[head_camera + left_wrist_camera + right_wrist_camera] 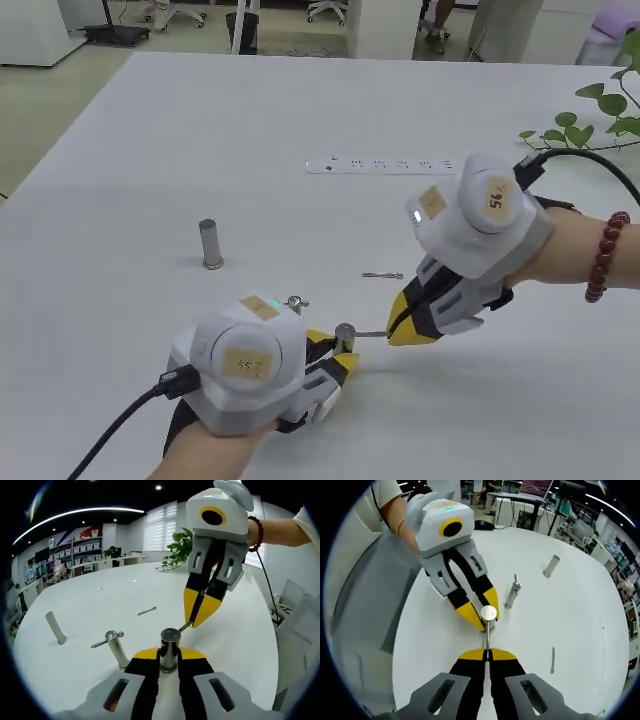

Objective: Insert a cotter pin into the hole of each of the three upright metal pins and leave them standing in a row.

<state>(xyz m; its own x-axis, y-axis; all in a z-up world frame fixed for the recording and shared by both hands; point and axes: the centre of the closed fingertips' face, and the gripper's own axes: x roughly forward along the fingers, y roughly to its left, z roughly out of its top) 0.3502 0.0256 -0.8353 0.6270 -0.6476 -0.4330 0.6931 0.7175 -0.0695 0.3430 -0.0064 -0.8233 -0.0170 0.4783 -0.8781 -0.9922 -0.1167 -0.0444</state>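
Note:
My left gripper (338,354) (170,656) is shut on an upright metal pin (345,331) (170,645) (488,613) standing on the white table. From the right, my right gripper (396,328) (487,654) is shut on a thin cotter pin (372,334) (184,626) (487,634), whose tip touches the top of that pin. Just behind stands a second metal pin (295,301) (116,646) (512,594) with a cotter pin through it. A third, bare metal pin (209,244) (55,627) (551,566) stands apart at the far left.
A loose cotter pin (382,275) (147,611) (553,660) lies flat on the table (120,200) behind the right gripper. Farther back lies a white power strip (385,165). A green plant (600,110) reaches in at the right edge.

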